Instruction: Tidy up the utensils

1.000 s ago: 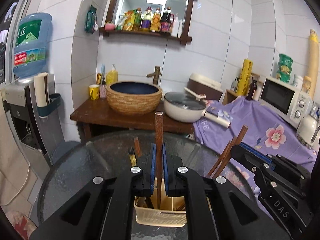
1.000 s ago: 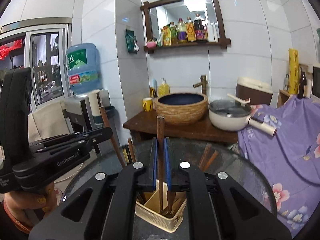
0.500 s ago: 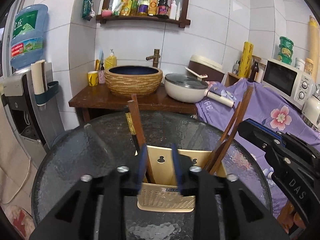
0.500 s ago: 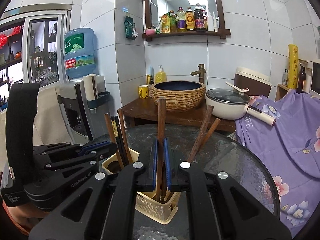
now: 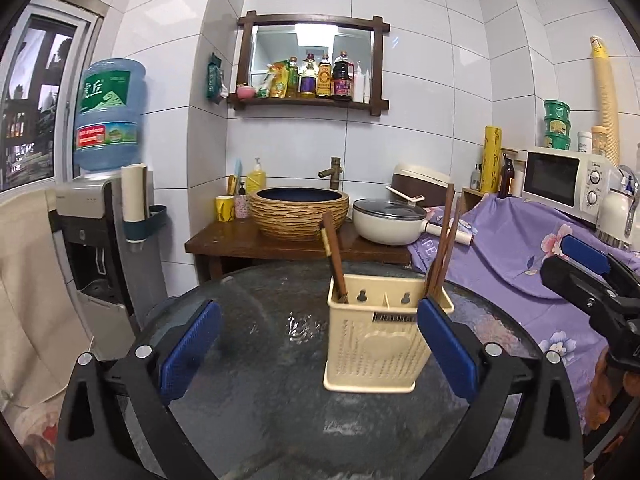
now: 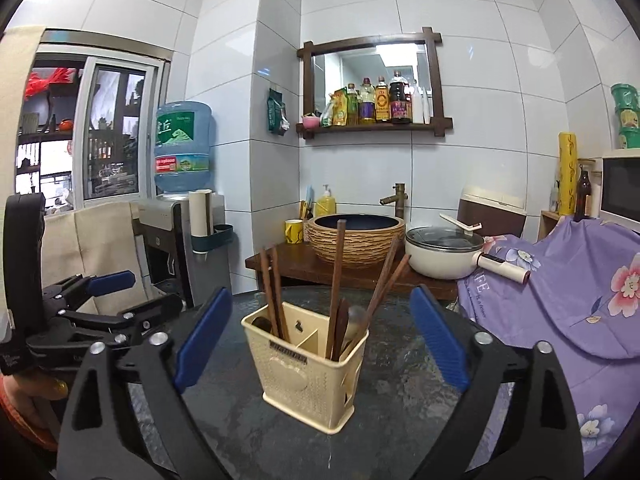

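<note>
Cream plastic, perforated and split into 2 compartments, the utensil holder (image 5: 374, 344) stands upright on the round dark glass table (image 5: 260, 320), nearer the far rim than the near one. Its left compartment holds chopsticks (image 6: 272, 296) leaning left. The right compartment holds more chopsticks (image 6: 386, 280) leaning right, 1 upright stick and 2 spoon-like pieces.

The left gripper (image 5: 316, 348) has its jaws spreading wide with nothing clasped. In its own view the holder appears between the blue pads (image 5: 188, 352), the right pad overlapping the holder's right corner; contact cannot be judged.

The right gripper (image 6: 320, 340) is likewise opening, released, with the holder in the gap and bare glass on both sides.

Bare tabletop runs to the near and left rims. Beyond the far rim stands a wooden stand (image 5: 296, 246) with a woven basin (image 5: 298, 214), and a purple floral cloth (image 5: 516, 248) drapes along the right rim.
</note>
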### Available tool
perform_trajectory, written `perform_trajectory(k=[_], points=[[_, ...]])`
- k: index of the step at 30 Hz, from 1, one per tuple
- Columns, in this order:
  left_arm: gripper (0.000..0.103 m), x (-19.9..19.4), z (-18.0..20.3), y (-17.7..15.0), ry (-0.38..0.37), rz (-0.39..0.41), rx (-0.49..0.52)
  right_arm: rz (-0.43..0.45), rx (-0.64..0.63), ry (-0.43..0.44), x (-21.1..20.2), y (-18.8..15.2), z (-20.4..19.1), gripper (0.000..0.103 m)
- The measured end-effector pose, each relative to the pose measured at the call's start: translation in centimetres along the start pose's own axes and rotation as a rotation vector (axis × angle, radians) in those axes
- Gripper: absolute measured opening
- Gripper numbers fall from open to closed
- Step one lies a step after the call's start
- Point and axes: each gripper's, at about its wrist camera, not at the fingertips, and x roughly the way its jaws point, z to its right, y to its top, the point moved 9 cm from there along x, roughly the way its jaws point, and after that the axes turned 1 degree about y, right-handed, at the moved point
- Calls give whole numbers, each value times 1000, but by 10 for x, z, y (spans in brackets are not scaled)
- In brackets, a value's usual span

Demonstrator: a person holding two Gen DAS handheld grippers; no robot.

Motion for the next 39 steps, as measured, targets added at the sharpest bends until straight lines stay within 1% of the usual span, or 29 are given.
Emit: perform_trajectory(k=[2, 4, 9, 12, 15, 19, 21, 23, 24, 26, 28, 32, 35, 39], points=[[97, -19, -9, -11, 27, 16, -3, 8, -2, 7, -15, -10, -5, 97], [97, -33, -13, -22, 29, 22, -13, 9, 2, 15, -33, -23, -12, 97], [97, -62, -10, -54, 7, 0, -15, 10, 27, 65, -71, -55, -29, 97], [97, -80, -2, -73, -14, -5, -13, 18, -7, 54, -95, -73, -43, 97], [97, -93, 4, -86, -42, -10, -24, -2, -39, 38, -113, -92, -54, 97], [97, -112, 10, -101, -69, -20, -51, -10, -10, 40, -137, -110, -60, 97], [97, -120, 13, -106, -85, -20, -59, -17, 2, 50, -145, -117, -61, 97], [97, -131, 14, -109, -88, -3, -68, -14, 27, 62, -155, -123, -63, 97], [97, -138, 14, -110, -89, 8, -68, -11, 46, 83, -163, -127, -66, 97], [97, -147, 16, -114, -94, 16, -59, -5, 55, 90, -172, -130, -68, 97], [97, -154, 18, -118, -88, 15, -46, 4, 43, 79, -182, -134, -70, 97], [97, -164, 15, -130, -75, 5, -51, 7, 43, 87, -197, -142, -73, 97], [97, -167, 14, -136, -71, -5, -59, 11, 49, 85, -203, -145, -72, 97], [97, -172, 10, -136, -56, 2, -63, 16, 58, 82, -208, -144, -68, 97]])
